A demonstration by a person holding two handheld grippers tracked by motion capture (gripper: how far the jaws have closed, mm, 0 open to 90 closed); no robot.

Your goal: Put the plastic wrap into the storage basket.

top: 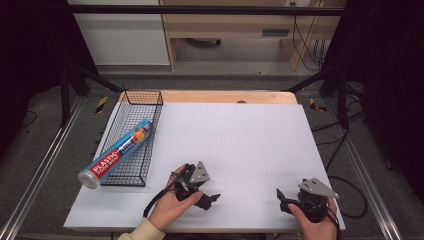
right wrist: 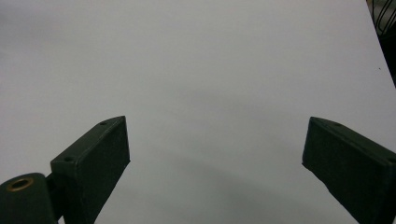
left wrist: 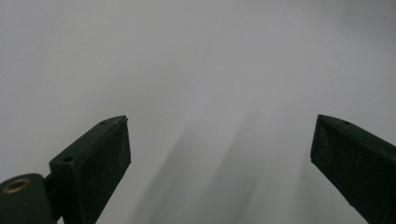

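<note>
A black wire basket [top: 149,131] stands at the table's left side. A blue roll box of plastic food wrap [top: 116,153] lies slanted in it, its near end sticking out over the basket's front corner. My left gripper [top: 202,187] rests low over the white sheet near the front, right of the basket and apart from it. Its jaws stand wide open with nothing between them, as the left gripper view [left wrist: 220,123] confirms. My right gripper [top: 283,200] sits at the front right, also open and empty [right wrist: 217,123].
A white sheet [top: 240,140] covers most of the wooden table [top: 225,96], whose far edge shows as a bare wood strip. Cables [top: 345,185] trail off the right side. Metal frame rails run along both sides on the floor.
</note>
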